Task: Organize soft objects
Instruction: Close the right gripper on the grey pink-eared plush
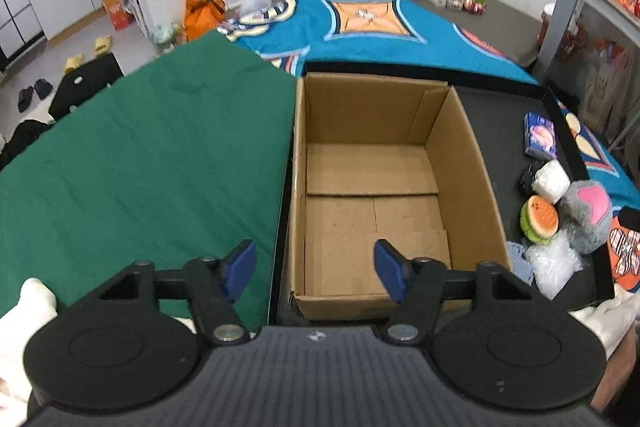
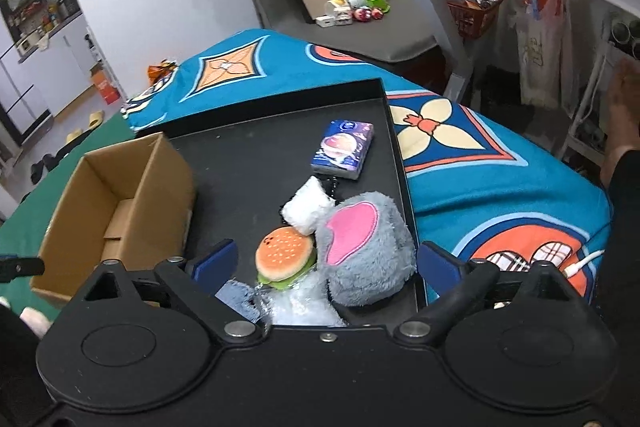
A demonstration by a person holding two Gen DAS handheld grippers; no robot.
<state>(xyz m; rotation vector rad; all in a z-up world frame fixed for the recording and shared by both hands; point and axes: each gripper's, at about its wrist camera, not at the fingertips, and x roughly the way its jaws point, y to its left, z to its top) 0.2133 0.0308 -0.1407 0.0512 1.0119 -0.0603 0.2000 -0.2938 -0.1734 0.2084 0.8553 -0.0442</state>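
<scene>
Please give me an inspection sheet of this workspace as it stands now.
Surface: black tray on a patterned blue blanket; green cloth to its left.
Job's things: cardboard box open, nothing in it; grey plush, burger toy, white roll, tissue pack, clear bag and blue cloth on the tray.
Clutter: nothing seen on the tray besides these.
Grippers: left tool open, over the box's near edge; right tool open, over the toy pile, pads not pressing.
Cables: white cable on the blanket.
Surroundings: slippers on the floor.
</scene>
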